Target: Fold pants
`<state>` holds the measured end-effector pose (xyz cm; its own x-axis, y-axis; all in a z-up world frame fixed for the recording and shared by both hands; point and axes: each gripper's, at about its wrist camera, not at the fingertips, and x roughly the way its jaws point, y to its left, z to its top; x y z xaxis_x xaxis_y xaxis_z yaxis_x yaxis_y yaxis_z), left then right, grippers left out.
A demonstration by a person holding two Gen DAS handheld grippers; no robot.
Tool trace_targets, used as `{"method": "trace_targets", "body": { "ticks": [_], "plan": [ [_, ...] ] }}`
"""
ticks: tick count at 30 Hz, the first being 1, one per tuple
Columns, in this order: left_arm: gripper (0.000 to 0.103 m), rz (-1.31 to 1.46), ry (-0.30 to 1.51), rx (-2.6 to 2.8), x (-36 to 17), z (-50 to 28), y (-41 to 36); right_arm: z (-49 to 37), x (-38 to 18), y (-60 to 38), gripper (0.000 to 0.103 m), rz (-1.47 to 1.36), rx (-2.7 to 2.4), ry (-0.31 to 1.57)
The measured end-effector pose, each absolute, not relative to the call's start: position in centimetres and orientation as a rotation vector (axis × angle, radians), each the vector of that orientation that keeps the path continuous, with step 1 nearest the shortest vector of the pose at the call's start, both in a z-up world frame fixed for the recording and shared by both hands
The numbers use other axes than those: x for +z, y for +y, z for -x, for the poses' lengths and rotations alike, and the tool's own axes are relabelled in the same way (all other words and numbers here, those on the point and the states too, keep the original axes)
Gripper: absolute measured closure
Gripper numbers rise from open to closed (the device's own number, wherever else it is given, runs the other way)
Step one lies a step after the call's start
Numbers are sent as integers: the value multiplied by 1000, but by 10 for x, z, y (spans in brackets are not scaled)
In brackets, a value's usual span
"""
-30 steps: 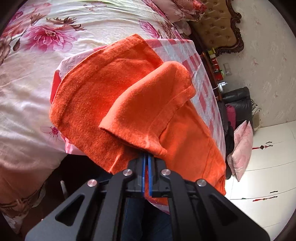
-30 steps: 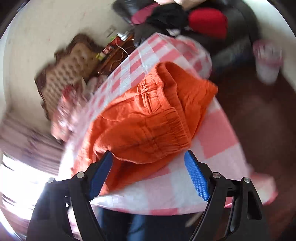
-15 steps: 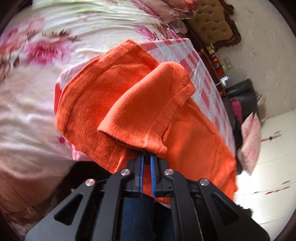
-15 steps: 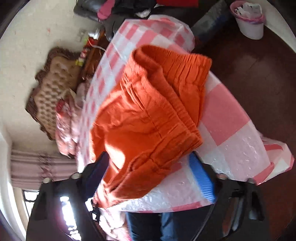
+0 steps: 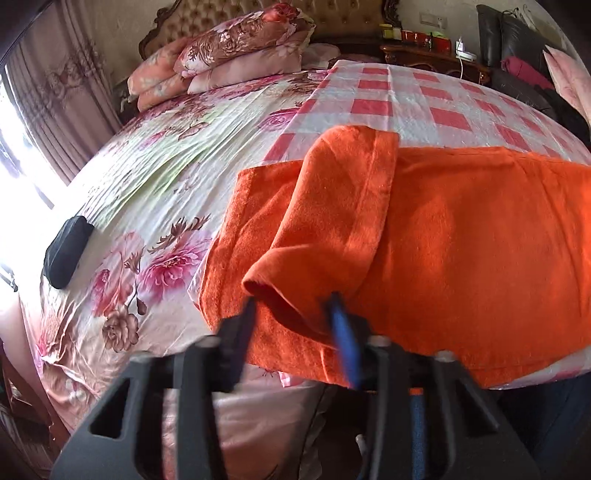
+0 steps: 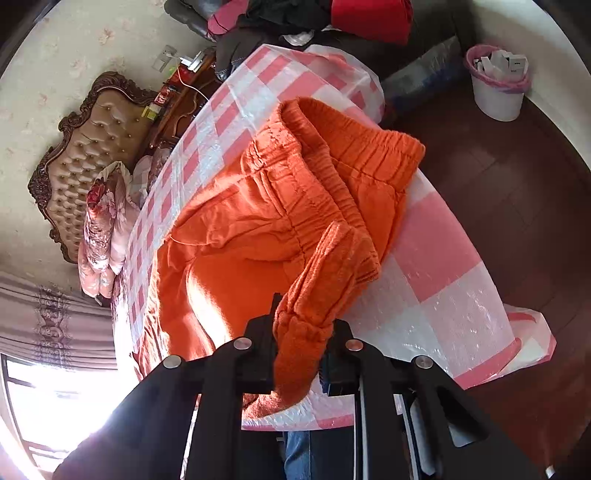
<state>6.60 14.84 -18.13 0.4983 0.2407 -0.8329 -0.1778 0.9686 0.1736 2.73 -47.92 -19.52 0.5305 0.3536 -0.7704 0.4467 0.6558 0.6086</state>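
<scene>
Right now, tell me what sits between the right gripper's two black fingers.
A bunched fold of the orange pants' elastic waistband fills the gap of the closing right gripper, seen in the right wrist view.

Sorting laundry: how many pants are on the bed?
1. The orange pants lie on the checked sheet at the near edge of the bed, one leg end folded back. The quilt pile by the headboard could hide more.

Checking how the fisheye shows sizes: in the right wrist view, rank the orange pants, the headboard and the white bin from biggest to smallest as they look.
1. Orange pants, though nearest the camera.
2. Headboard.
3. White bin.
</scene>
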Motion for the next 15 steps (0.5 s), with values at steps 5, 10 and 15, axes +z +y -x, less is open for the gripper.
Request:
{"method": "trace_targets", "body": {
  "ticks": [5,10,15],
  "plan": [
    [84,821,945,43,-180,-55,238,-25,-196,-480,86,-902,-68,1053],
    [49,1446,708,149,-217,-8,323,-23,-199,-482,86,-914,-63,1050],
    [37,983,829,156,-180,-14,291,-26,-201,-481,81,-922,-59,1073]
  ]
}}
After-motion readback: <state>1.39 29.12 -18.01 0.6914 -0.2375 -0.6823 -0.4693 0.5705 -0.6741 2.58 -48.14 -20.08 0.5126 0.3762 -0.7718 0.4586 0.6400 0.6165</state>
